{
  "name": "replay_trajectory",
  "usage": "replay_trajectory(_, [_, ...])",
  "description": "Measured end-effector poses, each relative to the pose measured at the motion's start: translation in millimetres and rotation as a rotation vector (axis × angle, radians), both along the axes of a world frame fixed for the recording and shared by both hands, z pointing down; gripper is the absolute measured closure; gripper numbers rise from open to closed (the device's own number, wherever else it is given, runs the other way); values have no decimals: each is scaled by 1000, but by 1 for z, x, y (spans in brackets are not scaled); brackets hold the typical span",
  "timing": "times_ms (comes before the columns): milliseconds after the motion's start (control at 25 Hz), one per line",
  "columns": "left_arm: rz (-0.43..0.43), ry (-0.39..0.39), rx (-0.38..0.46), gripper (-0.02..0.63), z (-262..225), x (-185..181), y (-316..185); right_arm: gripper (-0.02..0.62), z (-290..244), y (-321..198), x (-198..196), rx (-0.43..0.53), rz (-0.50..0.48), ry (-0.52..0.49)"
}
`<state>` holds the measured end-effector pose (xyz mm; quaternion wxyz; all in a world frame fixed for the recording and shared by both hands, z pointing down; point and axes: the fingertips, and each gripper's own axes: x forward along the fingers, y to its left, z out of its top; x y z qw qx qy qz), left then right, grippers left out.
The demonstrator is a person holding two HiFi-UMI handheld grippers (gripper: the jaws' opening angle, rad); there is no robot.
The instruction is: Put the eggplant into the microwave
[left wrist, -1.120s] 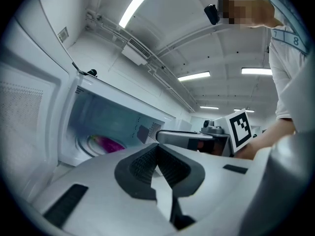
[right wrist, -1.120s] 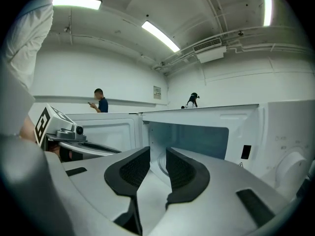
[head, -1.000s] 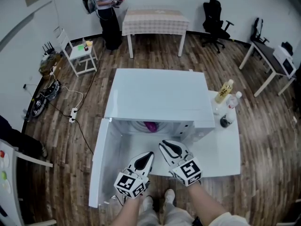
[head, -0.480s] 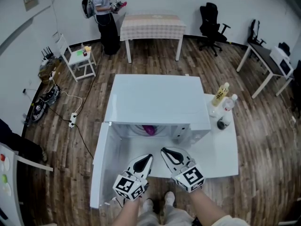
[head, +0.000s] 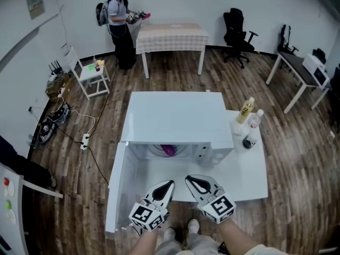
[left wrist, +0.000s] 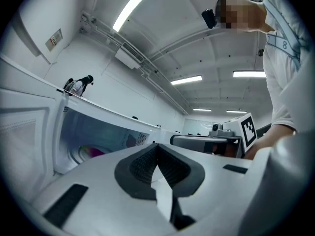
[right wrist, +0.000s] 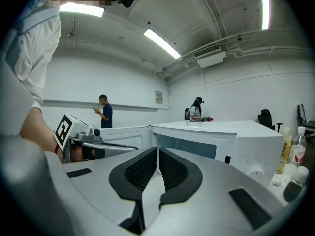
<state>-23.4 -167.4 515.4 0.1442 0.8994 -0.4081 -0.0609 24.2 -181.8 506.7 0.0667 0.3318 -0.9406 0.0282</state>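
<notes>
Seeing the eggplant (head: pixel 169 150) inside the microwave (head: pixel 170 116), I should push its open door (head: pixel 118 187) shut slowly; left gripper (head: pixel 168 185) and right gripper (head: pixel 191 179) are closed, empty.

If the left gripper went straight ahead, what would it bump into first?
Probably the microwave: the left gripper points into its open cavity, near the right end. The eggplant lies left of that line. Depth is unclear.

The left gripper (head: pixel 169 185) and right gripper (head: pixel 189 179) are white, black-padded, with marker cubes (head: pixel 146 215).
</notes>
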Motion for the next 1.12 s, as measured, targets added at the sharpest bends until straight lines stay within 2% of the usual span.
replay_trajectory(840, [178,-22,56,606,-43,46,55,554,-30,63,40,-19,-11,-18])
replay_trajectory(1120, [184,-33,66,606,-52,47,63,560,-29,77,45,-29,-14,7])
